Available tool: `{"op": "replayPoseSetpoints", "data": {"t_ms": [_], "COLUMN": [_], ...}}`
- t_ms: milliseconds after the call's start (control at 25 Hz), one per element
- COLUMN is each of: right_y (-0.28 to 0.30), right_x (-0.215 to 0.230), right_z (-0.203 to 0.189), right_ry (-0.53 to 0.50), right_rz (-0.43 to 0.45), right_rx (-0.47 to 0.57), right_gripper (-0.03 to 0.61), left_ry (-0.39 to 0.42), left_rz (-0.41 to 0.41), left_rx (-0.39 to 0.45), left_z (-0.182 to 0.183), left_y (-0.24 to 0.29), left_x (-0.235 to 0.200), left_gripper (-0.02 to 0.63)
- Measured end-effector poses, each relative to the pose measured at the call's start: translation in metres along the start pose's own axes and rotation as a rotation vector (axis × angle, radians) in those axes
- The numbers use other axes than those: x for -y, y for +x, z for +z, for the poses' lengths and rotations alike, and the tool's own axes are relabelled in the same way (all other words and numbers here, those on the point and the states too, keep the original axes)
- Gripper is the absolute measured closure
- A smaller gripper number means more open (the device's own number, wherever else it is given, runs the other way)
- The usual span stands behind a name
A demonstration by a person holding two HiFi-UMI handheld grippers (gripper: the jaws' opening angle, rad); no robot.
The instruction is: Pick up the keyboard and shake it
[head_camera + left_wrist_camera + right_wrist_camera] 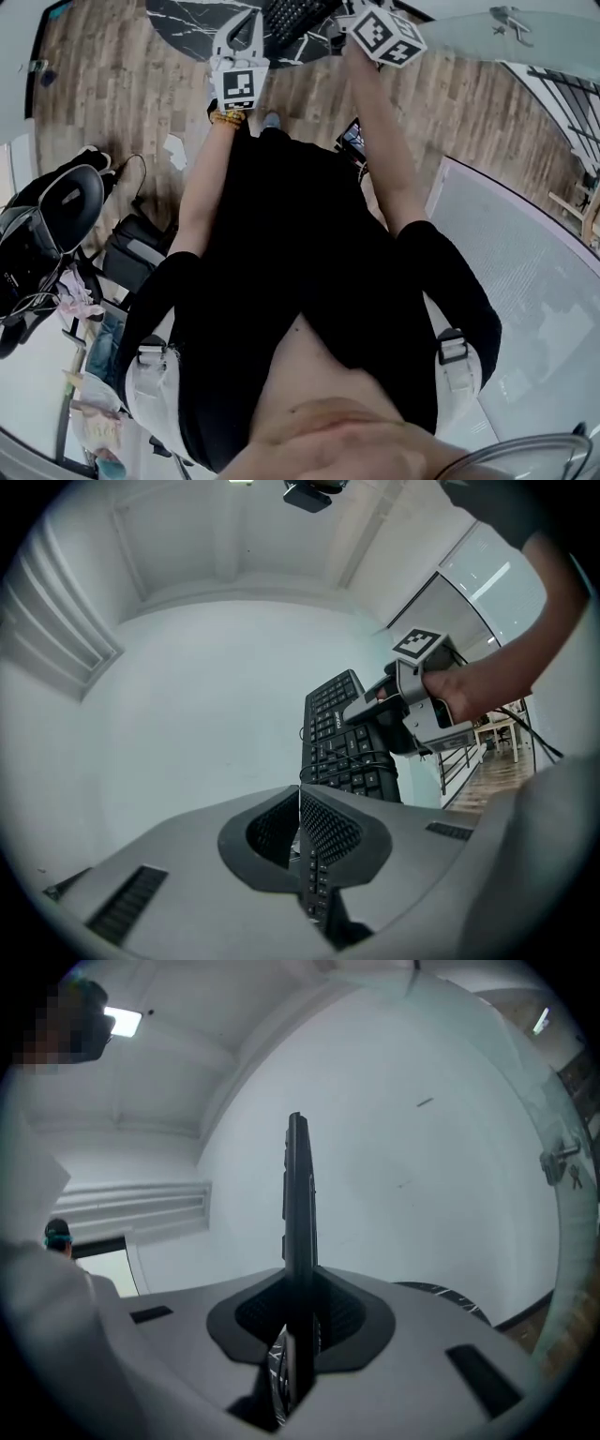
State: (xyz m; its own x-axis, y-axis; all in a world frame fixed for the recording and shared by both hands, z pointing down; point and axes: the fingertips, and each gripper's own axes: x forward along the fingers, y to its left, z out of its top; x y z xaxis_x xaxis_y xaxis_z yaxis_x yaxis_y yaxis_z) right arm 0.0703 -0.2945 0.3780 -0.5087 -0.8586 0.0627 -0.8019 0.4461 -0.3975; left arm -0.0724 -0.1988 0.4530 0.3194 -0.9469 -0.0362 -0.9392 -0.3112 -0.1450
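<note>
Keyboard (298,1194) aloft, edges tight in left tongs (300,803) and right tongs (298,1283), open air around.

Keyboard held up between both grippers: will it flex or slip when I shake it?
Probably stiff: the keyboard shows as a straight, unsagging edge in the right gripper. Slipping seems possible, since the left gripper and the right each pinch only its thin edge. The cable looped across its keys will likely whip about.

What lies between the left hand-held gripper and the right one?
The black keyboard, running from left hand-held gripper to right hand-held gripper, in the left gripper view.
</note>
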Motion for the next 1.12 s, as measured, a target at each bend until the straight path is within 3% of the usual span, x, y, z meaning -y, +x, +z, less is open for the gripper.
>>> {"op": "replayPoseSetpoints", "data": {"t_ms": [480, 800, 1120], "right_y": [-0.006, -0.008, -0.001], "right_x": [0.069, 0.085, 0.078], "right_z": [-0.023, -0.051, -0.111], "right_ry": [0.548, 0.754, 1.013], "right_rz": [-0.058, -0.105, -0.128], "right_rx": [0.063, 0.157, 0.218], "right_gripper": [0.505, 0.503, 0.502], "left_ry": [0.024, 0.026, 0.033], "left_rz": [-0.031, -0.024, 0.01], "left_rx": [0.016, 0.008, -0.003], "left_z": [0.013, 0.014, 0.014], "left_y": [0.018, 0.024, 0.027], "left_x": [-0.007, -0.011, -0.025], "left_gripper": [0.599, 0.6, 0.599]}}
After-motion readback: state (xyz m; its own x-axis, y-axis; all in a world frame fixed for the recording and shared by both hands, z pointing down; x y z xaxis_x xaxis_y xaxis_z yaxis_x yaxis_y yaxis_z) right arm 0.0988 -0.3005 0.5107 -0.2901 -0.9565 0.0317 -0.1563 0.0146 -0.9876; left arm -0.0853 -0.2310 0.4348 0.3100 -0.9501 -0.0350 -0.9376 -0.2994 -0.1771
